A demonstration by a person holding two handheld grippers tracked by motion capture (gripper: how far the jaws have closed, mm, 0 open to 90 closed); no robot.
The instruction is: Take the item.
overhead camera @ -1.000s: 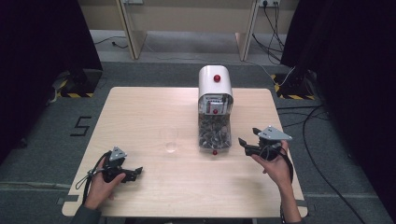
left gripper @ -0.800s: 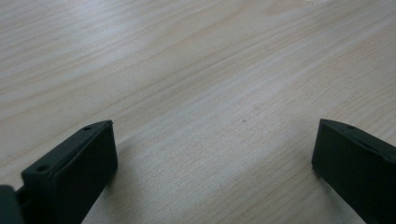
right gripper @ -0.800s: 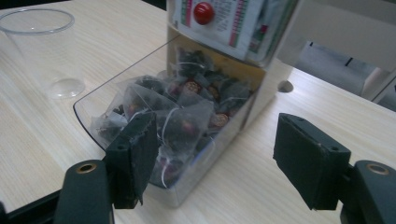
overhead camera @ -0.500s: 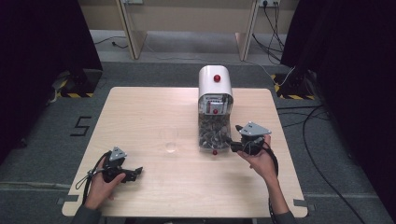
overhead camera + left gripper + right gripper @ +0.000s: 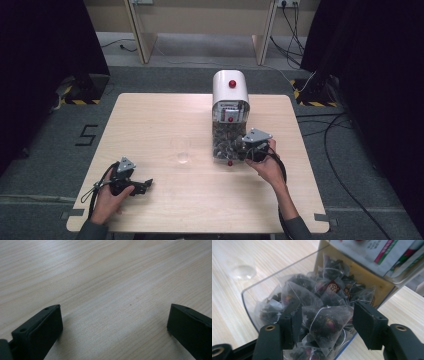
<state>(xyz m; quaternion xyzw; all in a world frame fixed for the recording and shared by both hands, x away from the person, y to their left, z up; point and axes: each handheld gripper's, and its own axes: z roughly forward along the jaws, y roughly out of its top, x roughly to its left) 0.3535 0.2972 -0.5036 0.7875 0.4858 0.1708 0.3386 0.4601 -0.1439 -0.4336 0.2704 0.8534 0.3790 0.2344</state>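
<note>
A white dispenser (image 5: 229, 90) with a red button stands at the table's far middle. Its clear front tray (image 5: 223, 145) is heaped with pyramid tea bags (image 5: 312, 295). My right gripper (image 5: 240, 148) reaches into that tray from the right. In the right gripper view its jaws stand open on either side of one tea bag (image 5: 329, 323) with a pink bud inside, the right gripper (image 5: 327, 315) low among the bags. My left gripper (image 5: 145, 186) rests near the table's front left corner. It is open over bare wood, as the left gripper view (image 5: 115, 315) shows.
A clear glass cup (image 5: 183, 152) stands left of the tray, also seen as a glass cup (image 5: 239, 265) in the right gripper view. Printed labels (image 5: 382, 252) sit on the dispenser above the tray. Cables lie on the floor at the right (image 5: 345, 150).
My right gripper has moved from the table's right side leftward into the tea bag tray. The left gripper has stayed where it was.
</note>
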